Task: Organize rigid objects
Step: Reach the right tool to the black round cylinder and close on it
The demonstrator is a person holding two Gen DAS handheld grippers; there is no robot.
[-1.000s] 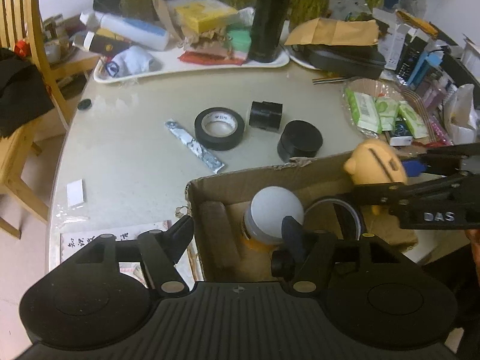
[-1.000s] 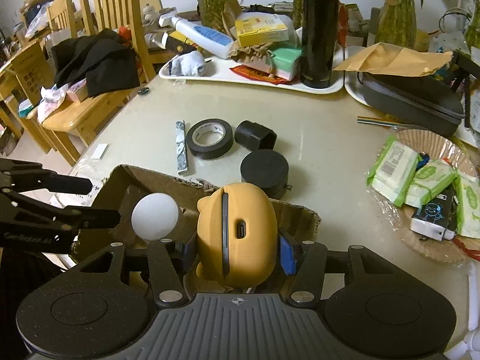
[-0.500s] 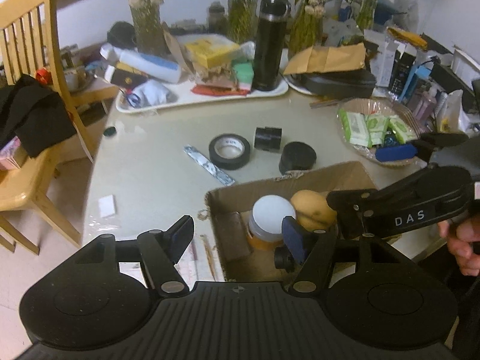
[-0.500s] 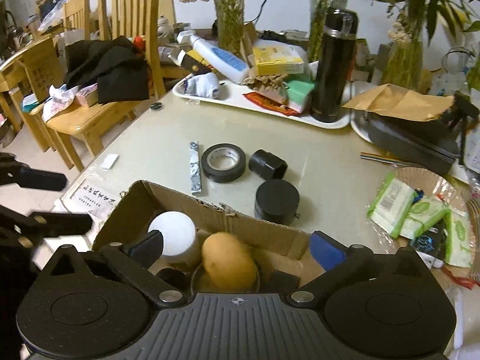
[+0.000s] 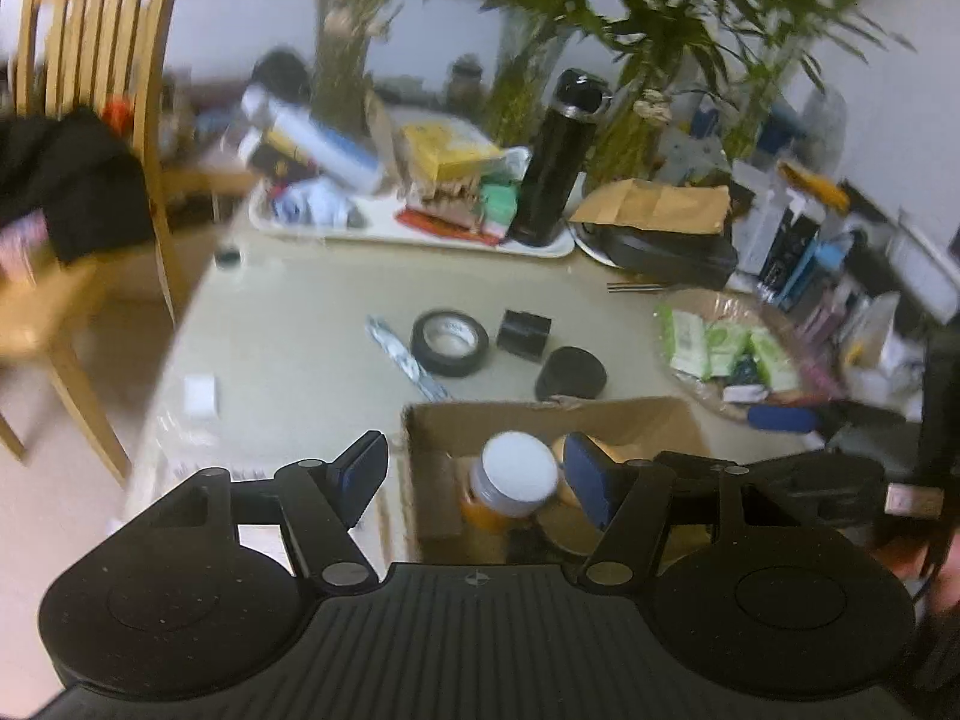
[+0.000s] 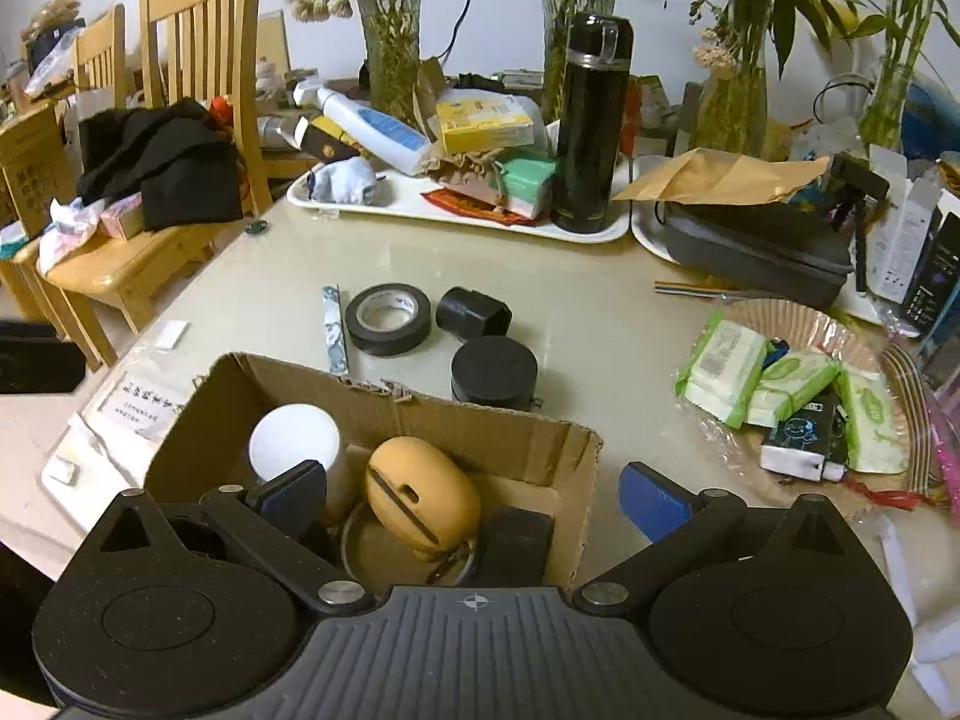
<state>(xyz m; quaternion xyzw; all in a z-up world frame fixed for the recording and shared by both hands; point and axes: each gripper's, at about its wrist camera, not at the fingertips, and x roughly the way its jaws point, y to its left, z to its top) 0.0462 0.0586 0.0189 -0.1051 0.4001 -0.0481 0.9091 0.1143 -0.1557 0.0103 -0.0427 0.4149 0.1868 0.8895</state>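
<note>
**Both grippers wide over the box**

The right gripper hangs over the cardboard box with its jaws spread wide and nothing between them. Down inside sits the yellow case, lying beside the white-lidded jar with a dark block on its other side. The left gripper is wide too, holding nothing, above the box's near-left corner. Out on the bench, just beyond the box, 3 black items wait: the tape roll, the small black holder and the round black tin, the tin nearest the box wall. A thin strip lies just beside the tape.
</note>
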